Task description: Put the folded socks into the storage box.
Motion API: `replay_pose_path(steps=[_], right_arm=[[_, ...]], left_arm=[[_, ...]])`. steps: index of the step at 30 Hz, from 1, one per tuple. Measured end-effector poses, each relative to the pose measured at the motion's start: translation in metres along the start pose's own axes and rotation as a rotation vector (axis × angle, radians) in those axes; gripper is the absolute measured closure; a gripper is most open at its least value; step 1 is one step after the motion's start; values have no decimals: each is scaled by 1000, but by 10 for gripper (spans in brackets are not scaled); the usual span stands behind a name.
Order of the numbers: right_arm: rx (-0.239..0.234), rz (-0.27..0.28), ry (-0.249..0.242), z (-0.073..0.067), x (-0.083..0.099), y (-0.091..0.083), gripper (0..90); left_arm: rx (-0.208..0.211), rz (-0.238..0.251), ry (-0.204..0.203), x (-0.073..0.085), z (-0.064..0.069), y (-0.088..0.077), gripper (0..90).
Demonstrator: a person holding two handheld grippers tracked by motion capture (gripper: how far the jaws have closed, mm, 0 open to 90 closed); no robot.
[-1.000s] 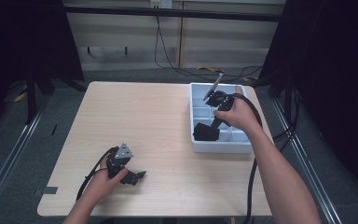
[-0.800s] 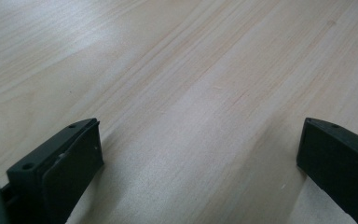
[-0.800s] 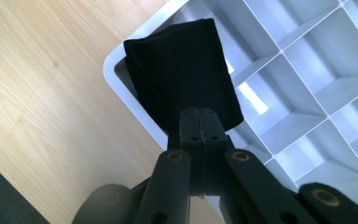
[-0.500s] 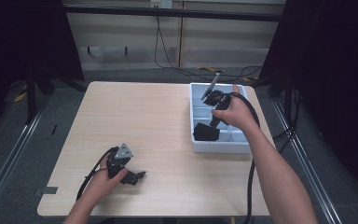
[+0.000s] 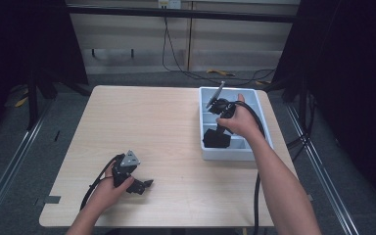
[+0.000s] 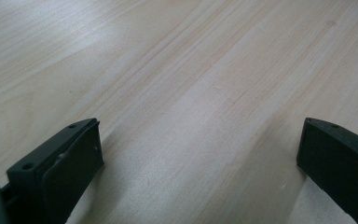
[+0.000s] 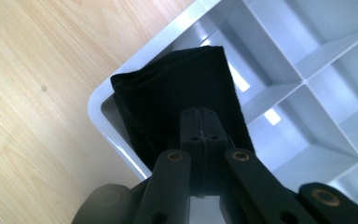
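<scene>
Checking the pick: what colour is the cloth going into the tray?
Black cloth; right gripper view shows it best.

One cloth (image 7: 177, 98) — one tray (image 7: 121, 140)

From my seat, the compartment tray (image 5: 259, 147) sits on the table's (image 5: 166, 127) far right. The folded cloth (image 5: 216, 139) lies in its near-left corner compartment, my right gripper (image 5: 217, 128) directly over it. My left gripper (image 5: 138, 187) rests on the near-left tabletop, well apart.

Lab: dark-curtained test table (image 5: 166, 132)
</scene>
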State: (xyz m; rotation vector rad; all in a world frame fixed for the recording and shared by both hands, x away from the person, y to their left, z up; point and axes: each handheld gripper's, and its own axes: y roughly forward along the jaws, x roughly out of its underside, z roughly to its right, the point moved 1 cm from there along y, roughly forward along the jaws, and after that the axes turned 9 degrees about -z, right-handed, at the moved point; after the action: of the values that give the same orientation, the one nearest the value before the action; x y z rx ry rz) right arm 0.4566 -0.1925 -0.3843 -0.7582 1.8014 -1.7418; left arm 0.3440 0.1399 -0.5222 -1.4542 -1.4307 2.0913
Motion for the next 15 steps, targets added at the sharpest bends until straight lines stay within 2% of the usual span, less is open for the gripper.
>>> replay_pose_path(steps=[5, 10, 15], right_arm=[[-19, -22, 7, -1, -1, 15, 900], [-30, -10, -2, 0, 0, 21, 900], [-16, -17, -7, -4, 0, 24, 900]], left_arm=[[-4, 4, -1, 0, 0, 0, 0], [-4, 5, -1, 0, 0, 0, 0], [-4, 5, -1, 0, 0, 0, 0]])
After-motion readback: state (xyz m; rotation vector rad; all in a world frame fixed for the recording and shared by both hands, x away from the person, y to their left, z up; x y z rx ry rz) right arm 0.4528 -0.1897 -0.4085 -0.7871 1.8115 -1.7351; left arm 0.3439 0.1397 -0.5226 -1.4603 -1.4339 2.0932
